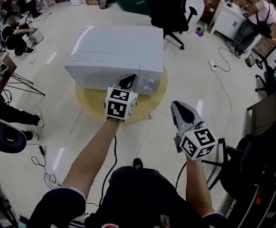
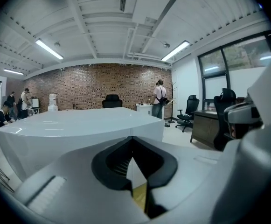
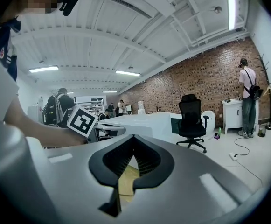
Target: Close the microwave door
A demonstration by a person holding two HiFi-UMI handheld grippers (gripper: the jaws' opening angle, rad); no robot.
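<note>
A white microwave (image 1: 114, 51) stands on a round wooden table (image 1: 92, 103), its front toward me and its door lying flush with the body. My left gripper (image 1: 128, 81) is shut and empty, its tips at the microwave's front beside the control knobs (image 1: 149, 83). In the left gripper view the shut tips (image 2: 132, 139) sit just before the microwave's white top (image 2: 79, 125). My right gripper (image 1: 178, 107) hangs to the right of the table, clear of the microwave, shut with nothing in it. The right gripper view shows its closed tips (image 3: 133, 136) and the microwave (image 3: 144, 122) beyond.
A black office chair (image 1: 173, 8) stands behind the microwave. Seated people fill the left side (image 1: 12, 32), and a person stands at a white cabinet at back right (image 1: 259, 18). A power strip (image 1: 213, 65) and cables lie on the floor. A dark desk (image 1: 266, 113) is at right.
</note>
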